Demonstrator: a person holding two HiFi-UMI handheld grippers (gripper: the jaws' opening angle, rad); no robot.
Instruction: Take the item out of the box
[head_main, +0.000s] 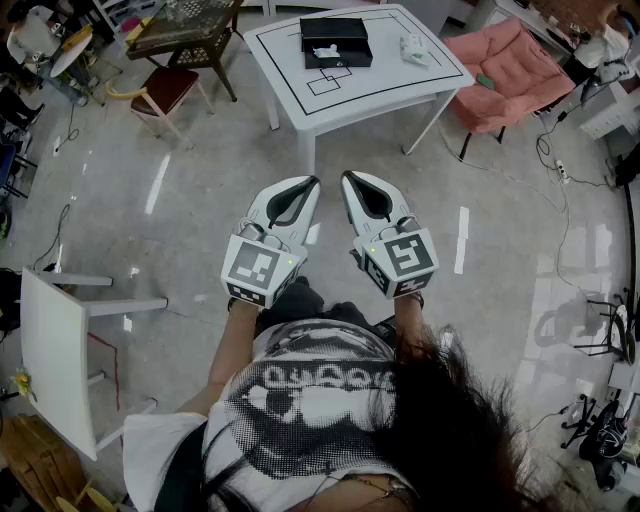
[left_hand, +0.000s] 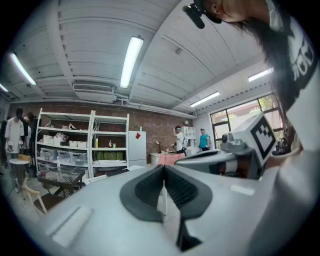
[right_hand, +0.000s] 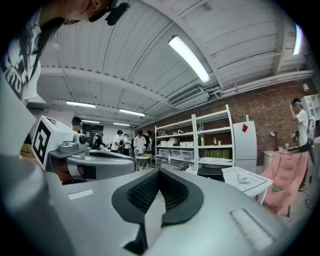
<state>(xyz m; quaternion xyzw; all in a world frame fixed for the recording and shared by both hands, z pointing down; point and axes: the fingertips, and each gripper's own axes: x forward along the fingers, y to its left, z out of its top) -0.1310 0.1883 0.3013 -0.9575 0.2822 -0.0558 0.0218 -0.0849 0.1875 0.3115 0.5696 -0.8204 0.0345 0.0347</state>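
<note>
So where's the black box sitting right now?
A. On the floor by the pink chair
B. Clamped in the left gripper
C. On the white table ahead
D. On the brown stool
C: the black box rests on the white table with a white item in it, while the left gripper and right gripper are shut, empty and well short of the table.

The person wears a white T-shirt with a black-and-white halftone print across the front and short sleeves. Long dark hair falls over it. The left gripper and right gripper are white teardrop-shaped shells with black ribbed pads, each carrying a cube of black-and-white square markers.
</note>
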